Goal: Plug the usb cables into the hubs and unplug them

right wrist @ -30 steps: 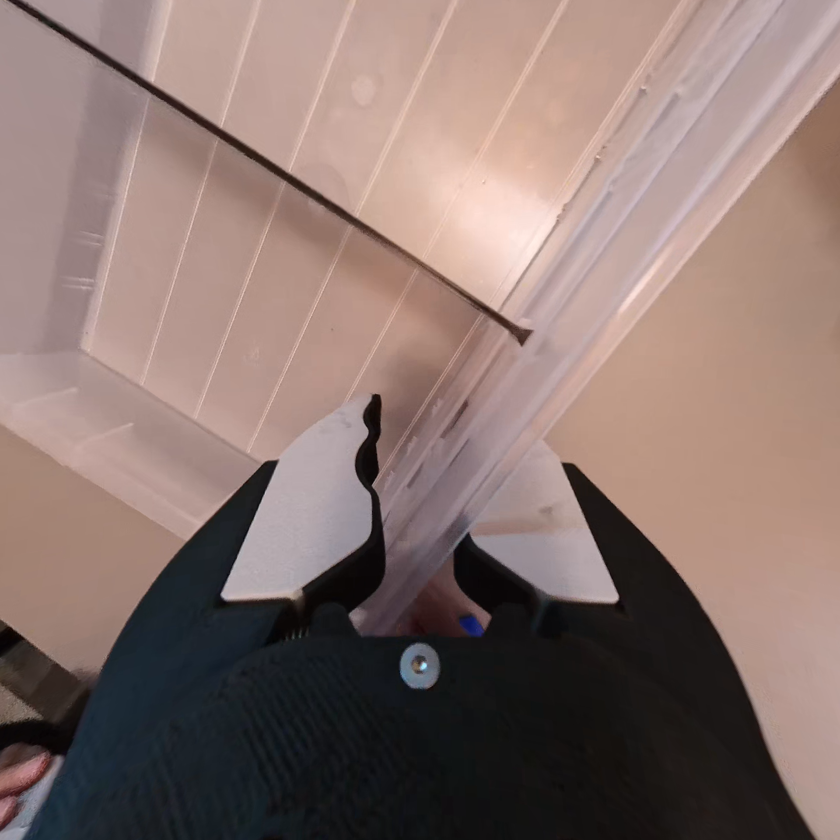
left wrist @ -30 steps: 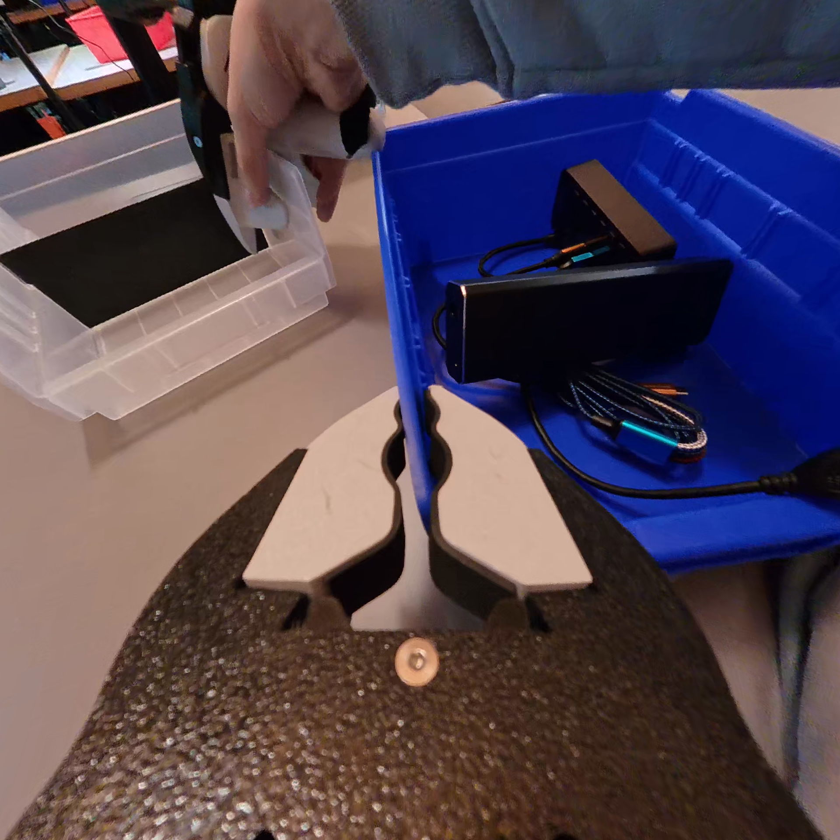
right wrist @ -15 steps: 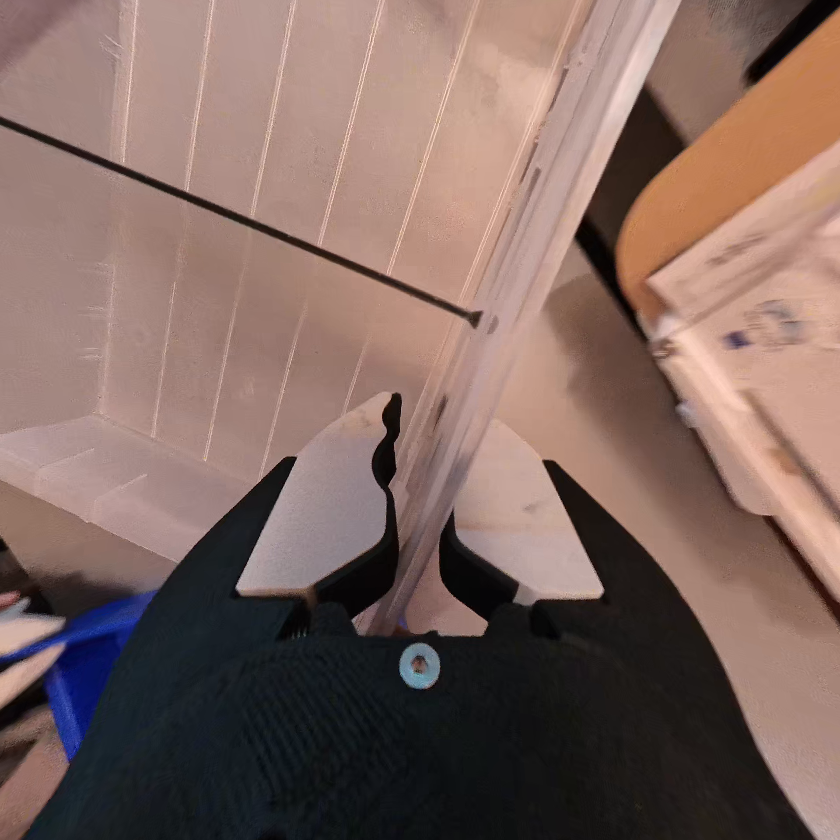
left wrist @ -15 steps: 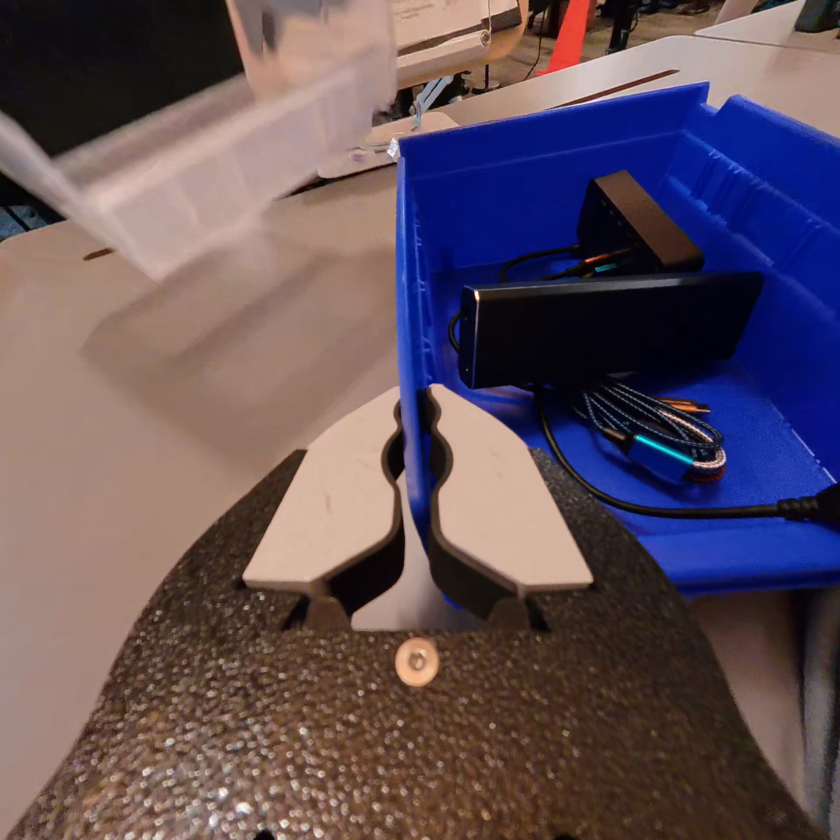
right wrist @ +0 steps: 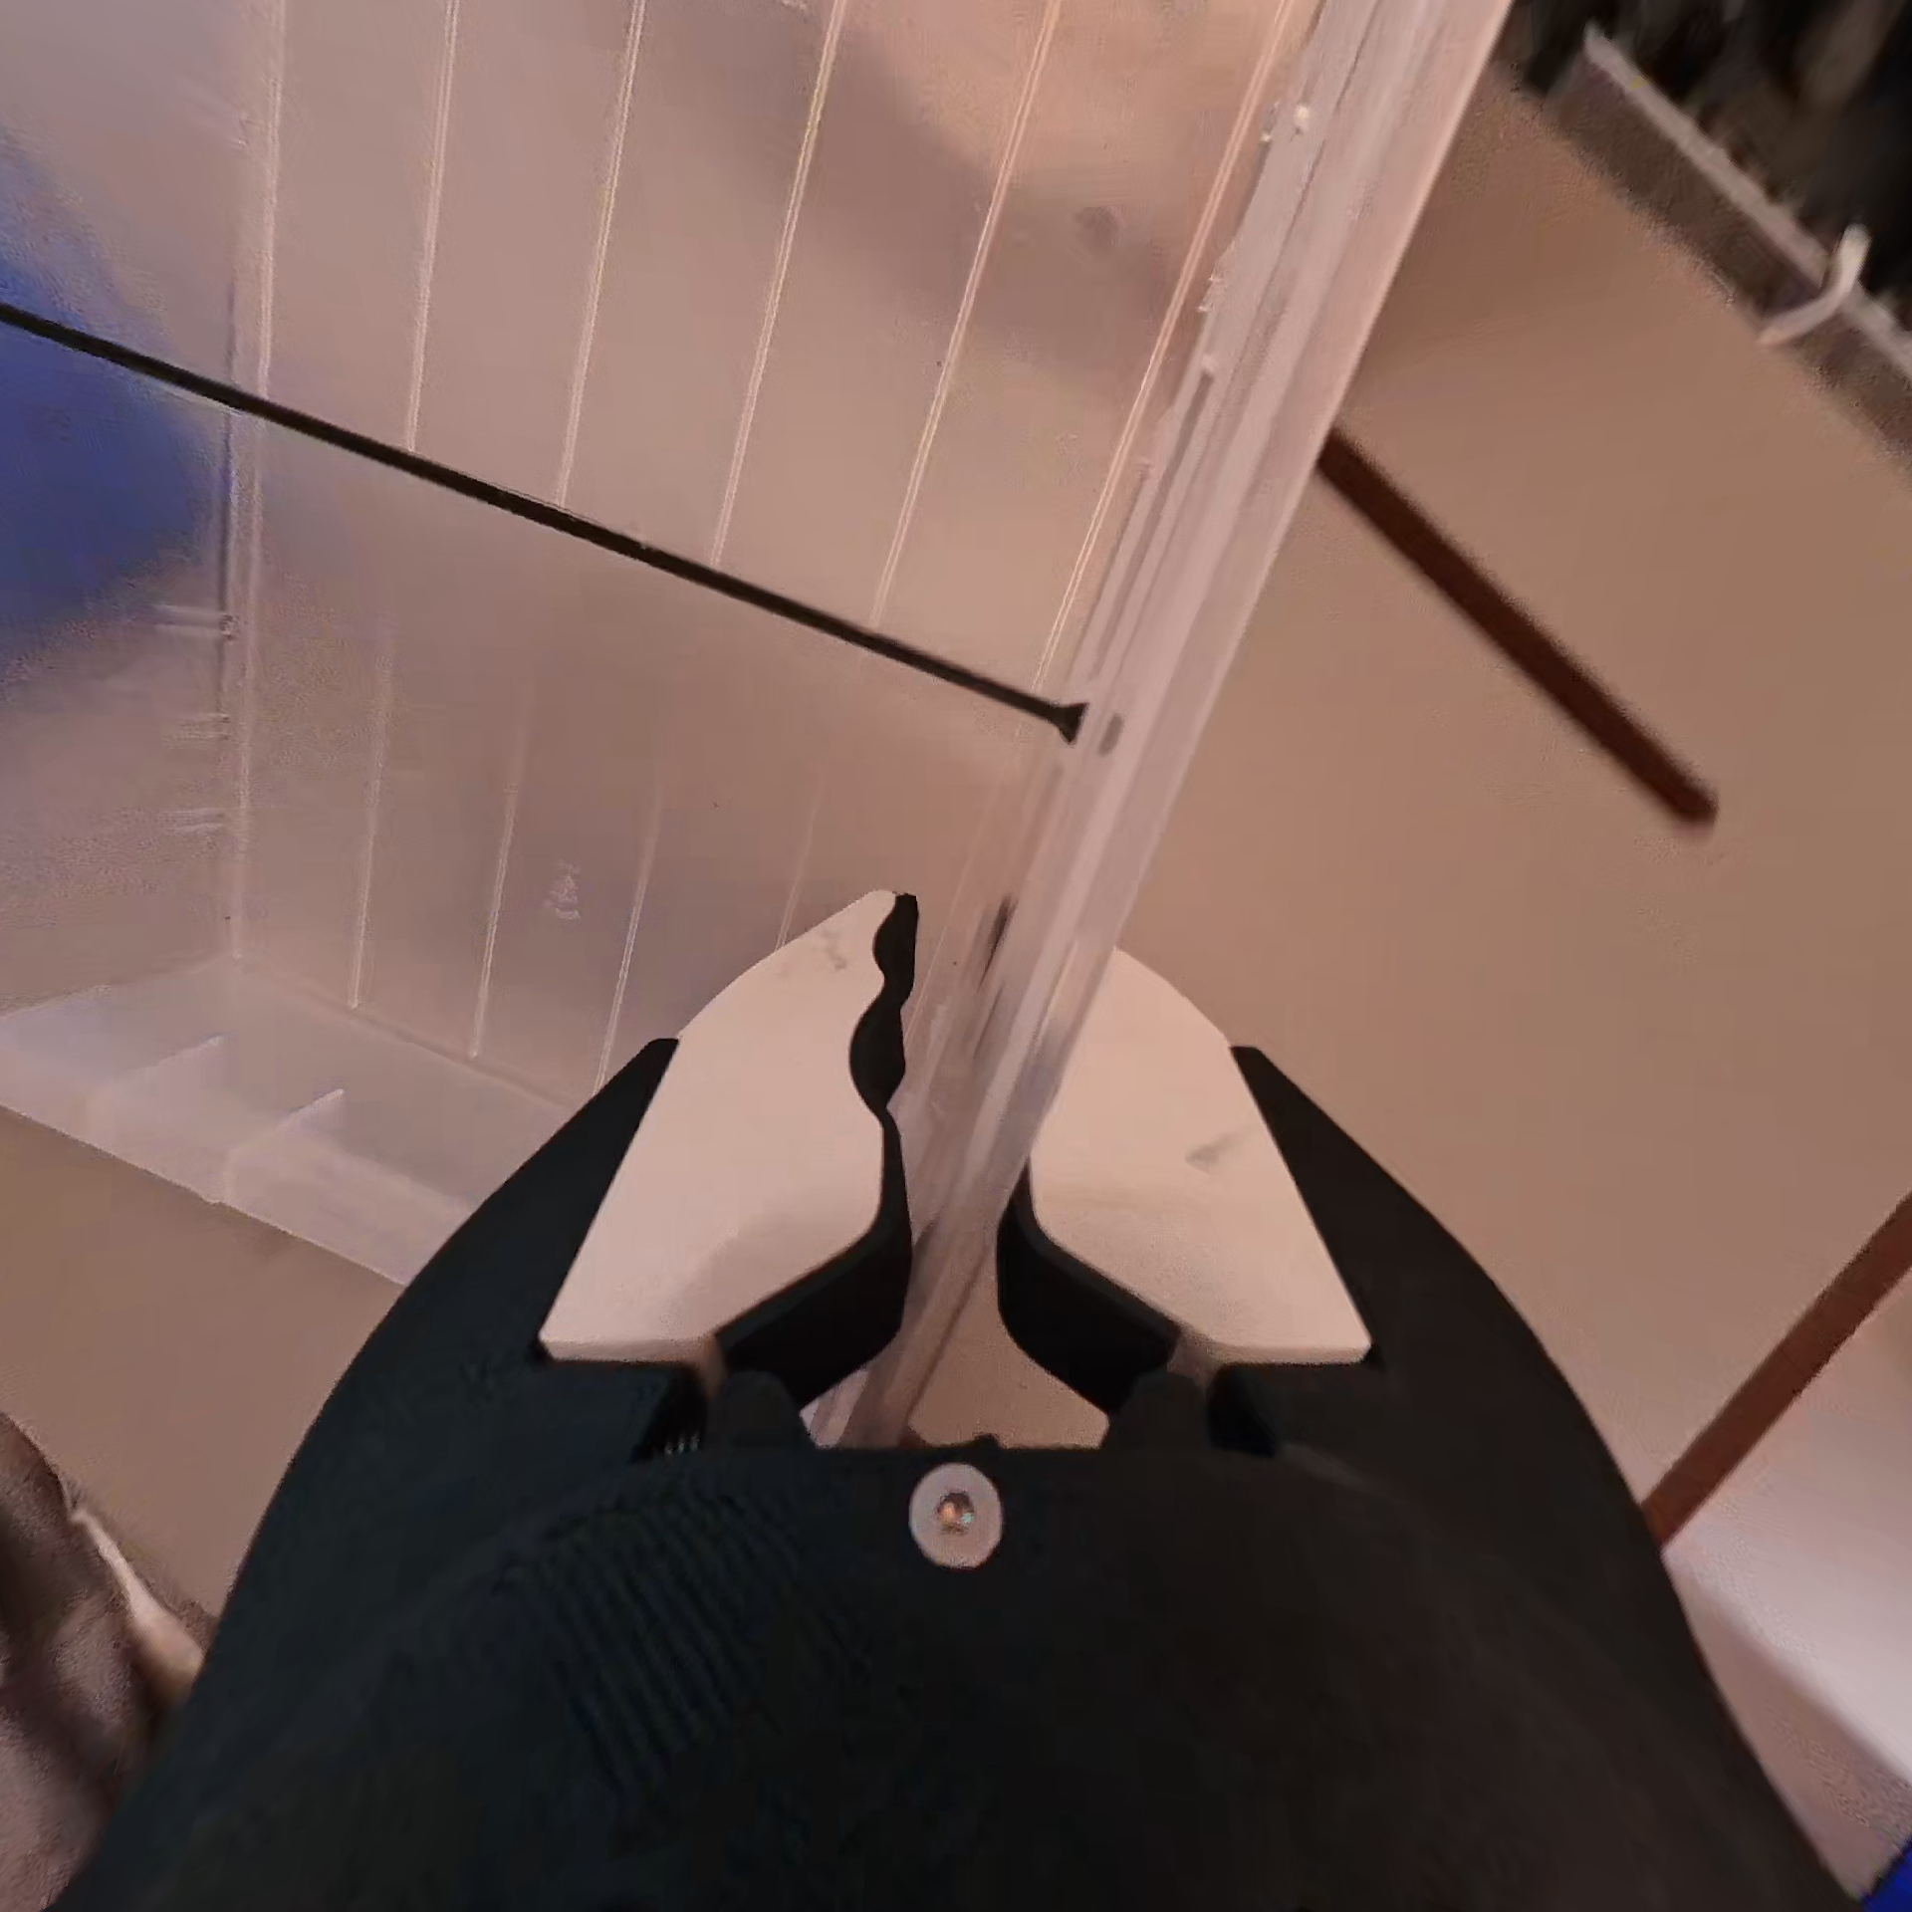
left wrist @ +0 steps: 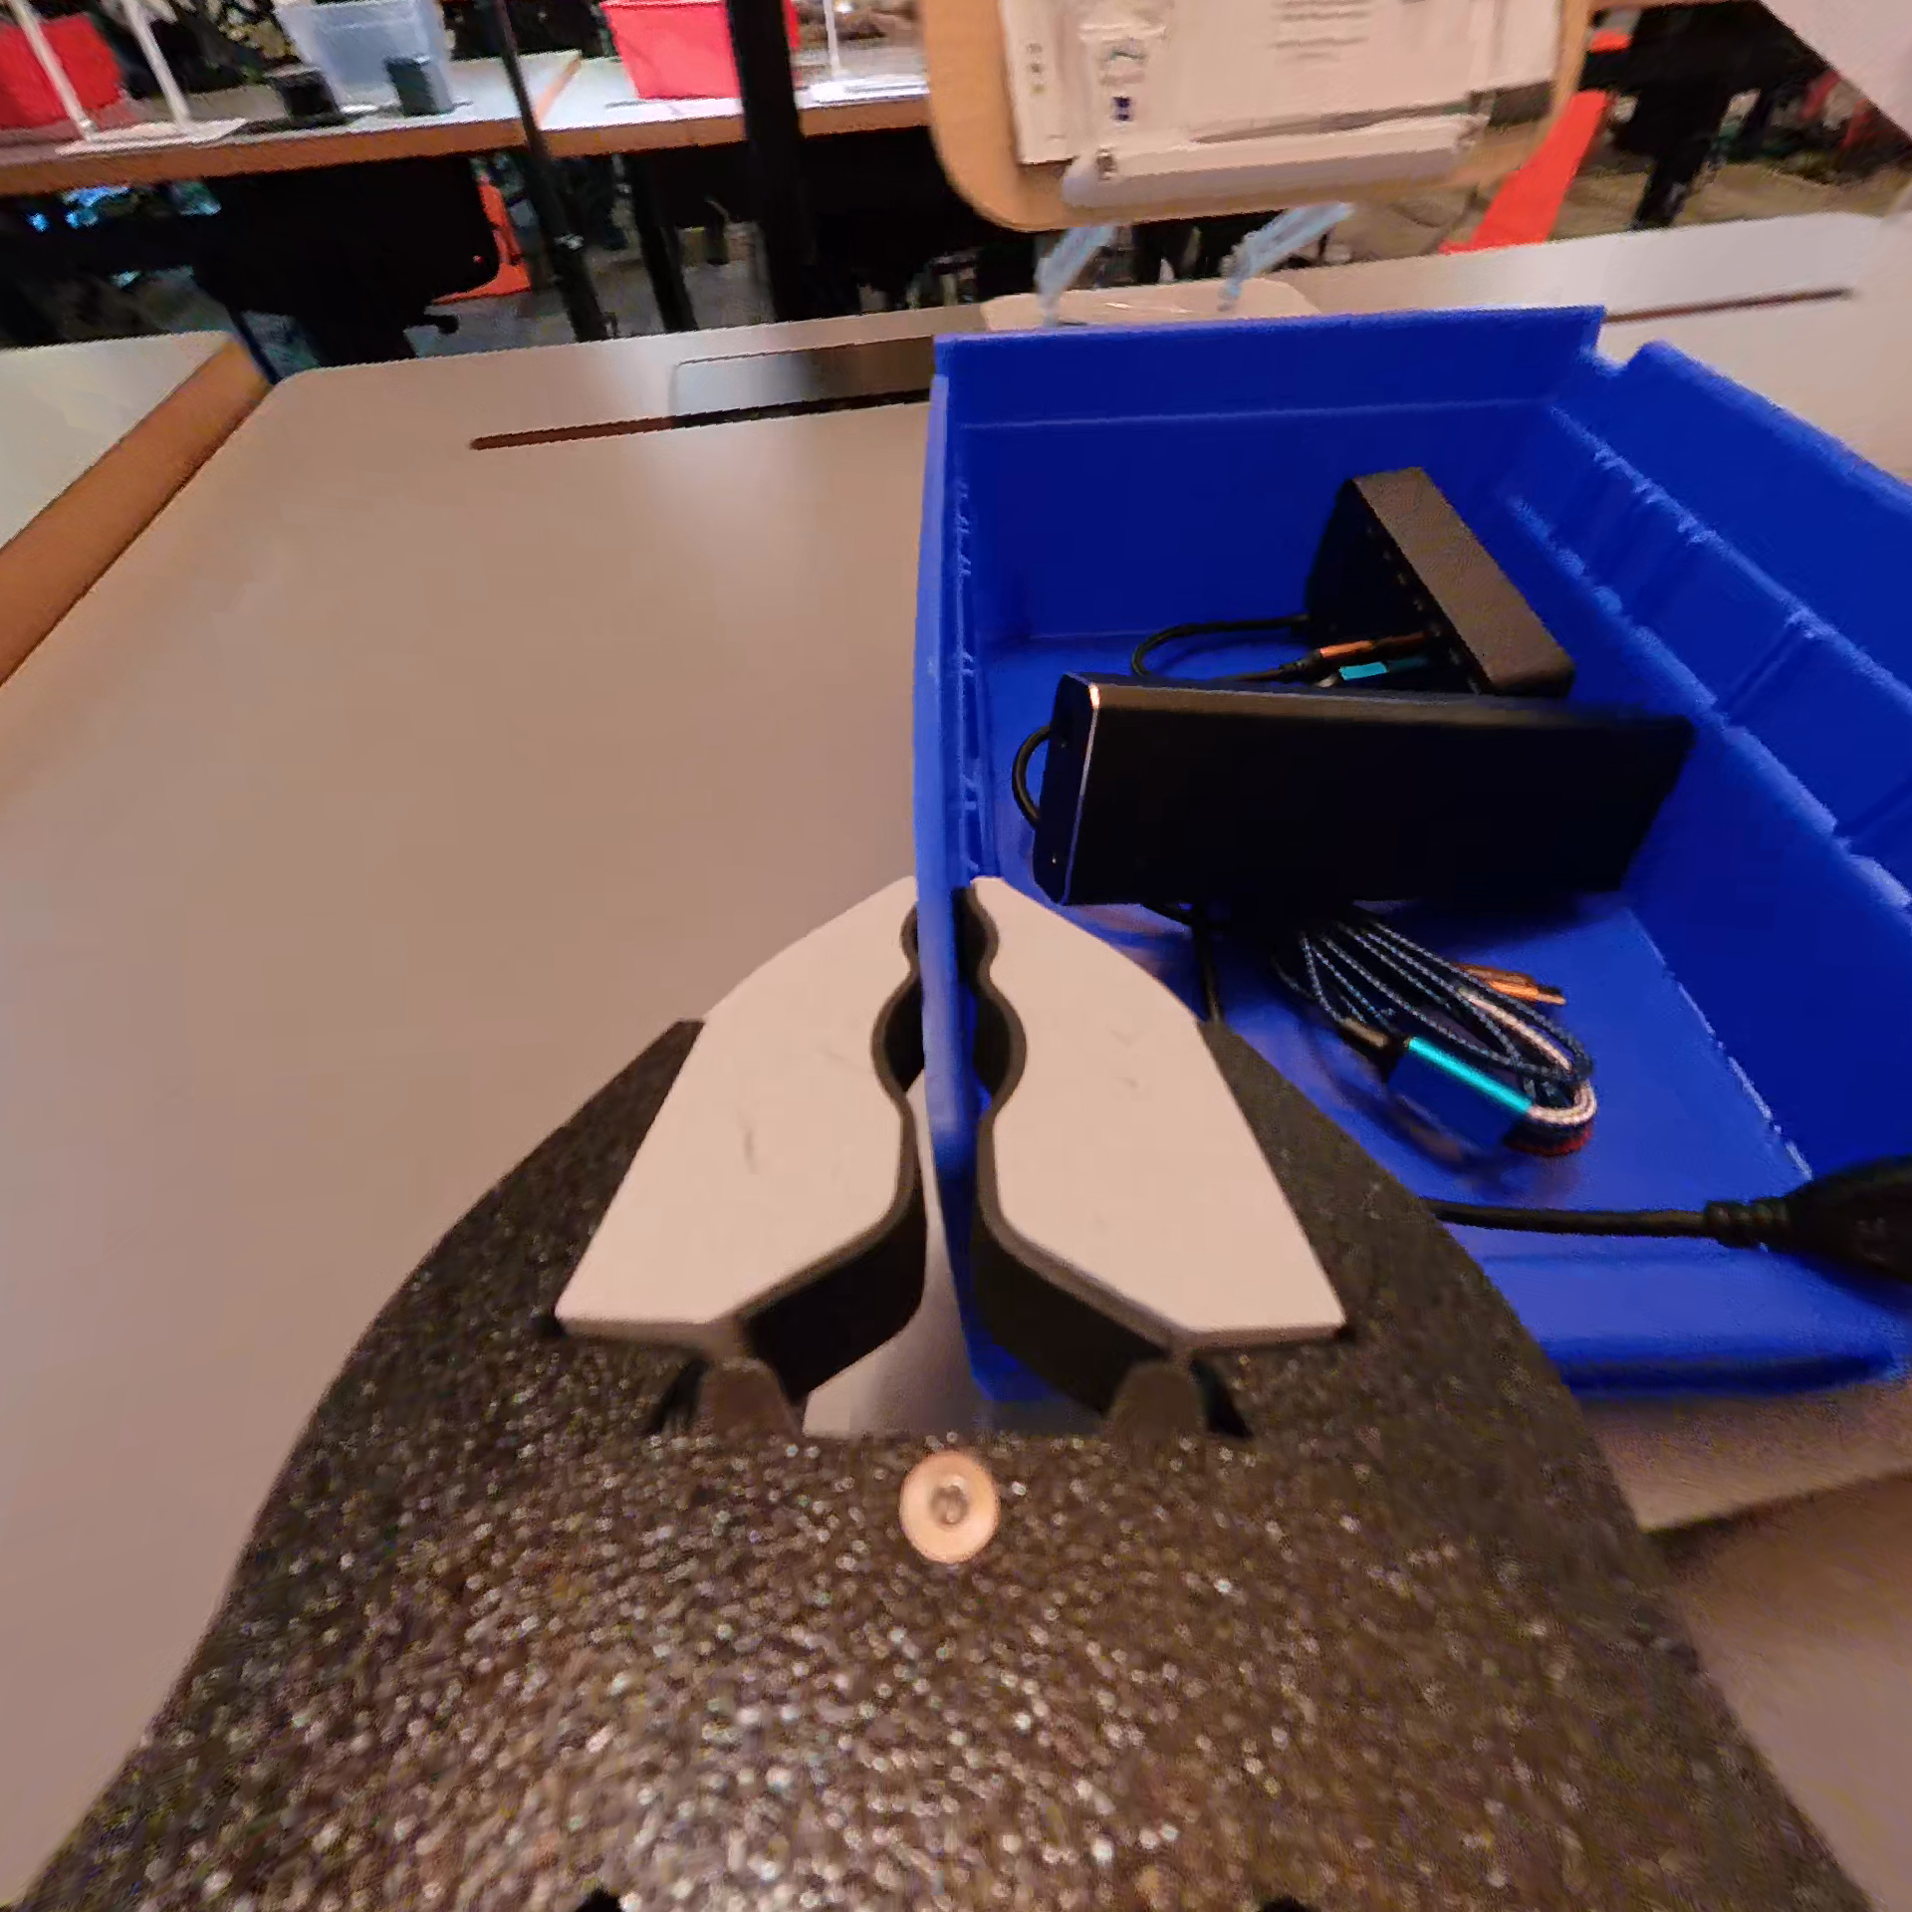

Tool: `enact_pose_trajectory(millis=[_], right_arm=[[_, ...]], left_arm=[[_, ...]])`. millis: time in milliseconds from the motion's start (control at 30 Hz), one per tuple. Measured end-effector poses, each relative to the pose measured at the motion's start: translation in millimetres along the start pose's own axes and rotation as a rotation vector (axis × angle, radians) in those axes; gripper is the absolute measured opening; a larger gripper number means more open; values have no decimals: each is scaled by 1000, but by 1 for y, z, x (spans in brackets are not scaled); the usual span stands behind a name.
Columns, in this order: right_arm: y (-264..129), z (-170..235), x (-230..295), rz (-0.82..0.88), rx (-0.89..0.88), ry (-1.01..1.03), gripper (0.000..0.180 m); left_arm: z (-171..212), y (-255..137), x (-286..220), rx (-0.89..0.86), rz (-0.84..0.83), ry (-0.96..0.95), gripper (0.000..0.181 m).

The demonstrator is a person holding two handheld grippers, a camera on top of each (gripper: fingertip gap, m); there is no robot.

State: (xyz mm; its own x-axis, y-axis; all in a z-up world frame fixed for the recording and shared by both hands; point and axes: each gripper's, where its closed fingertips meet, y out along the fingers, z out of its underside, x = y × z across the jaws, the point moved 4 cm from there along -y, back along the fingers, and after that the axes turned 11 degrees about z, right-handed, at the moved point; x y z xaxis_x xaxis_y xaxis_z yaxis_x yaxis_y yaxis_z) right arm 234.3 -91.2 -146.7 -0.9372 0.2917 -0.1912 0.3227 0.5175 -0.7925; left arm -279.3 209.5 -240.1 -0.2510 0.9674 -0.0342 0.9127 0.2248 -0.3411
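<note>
In the left wrist view a blue bin (left wrist: 1293,414) stands on the table. It holds a long black hub (left wrist: 1355,797), a smaller black hub (left wrist: 1438,579) behind it, a coiled braided cable (left wrist: 1449,1024) with a teal plug, and a black cable (left wrist: 1614,1221) over the front edge. My left gripper (left wrist: 936,931) is shut on the bin's left wall. In the right wrist view my right gripper (right wrist: 978,952) is shut on the side wall of a clear plastic bin (right wrist: 641,435), held off the table.
The beige table (left wrist: 435,745) stretches left of the blue bin, with a dark slot (left wrist: 673,424) near its far edge. Other desks, red bins and a board with papers (left wrist: 1242,93) stand behind. A table edge (right wrist: 1780,1376) shows at right in the right wrist view.
The clear bin, held by my right gripper, was lifted from the table's left side and carried out of the left wrist view. The left gripper kept its hold on the blue bin.
</note>
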Motion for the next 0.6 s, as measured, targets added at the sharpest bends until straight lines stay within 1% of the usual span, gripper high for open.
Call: enact_pose_trajectory(millis=[67,133,200,267,333,467,600], right_arm=[[7,50,-26,-3,51,84,15],[15,90,-47,4,83,160,15],[23,121,-61,13,110,232,15],[31,141,-70,20,123,294,15],[38,153,-75,23,126,341,15],[43,152,-80,7,107,416,16],[51,150,-79,43,179,429,18]], left_arm=[[-1,2,22,-26,-15,-50,4],[-4,8,46,-29,-48,-66,6],[-9,17,69,-12,-85,-86,8],[-15,29,90,-11,-102,-120,9],[-20,44,105,-11,-108,-139,9],[-34,81,132,-27,-144,-170,7],[-46,116,154,-27,-177,-156,4]])
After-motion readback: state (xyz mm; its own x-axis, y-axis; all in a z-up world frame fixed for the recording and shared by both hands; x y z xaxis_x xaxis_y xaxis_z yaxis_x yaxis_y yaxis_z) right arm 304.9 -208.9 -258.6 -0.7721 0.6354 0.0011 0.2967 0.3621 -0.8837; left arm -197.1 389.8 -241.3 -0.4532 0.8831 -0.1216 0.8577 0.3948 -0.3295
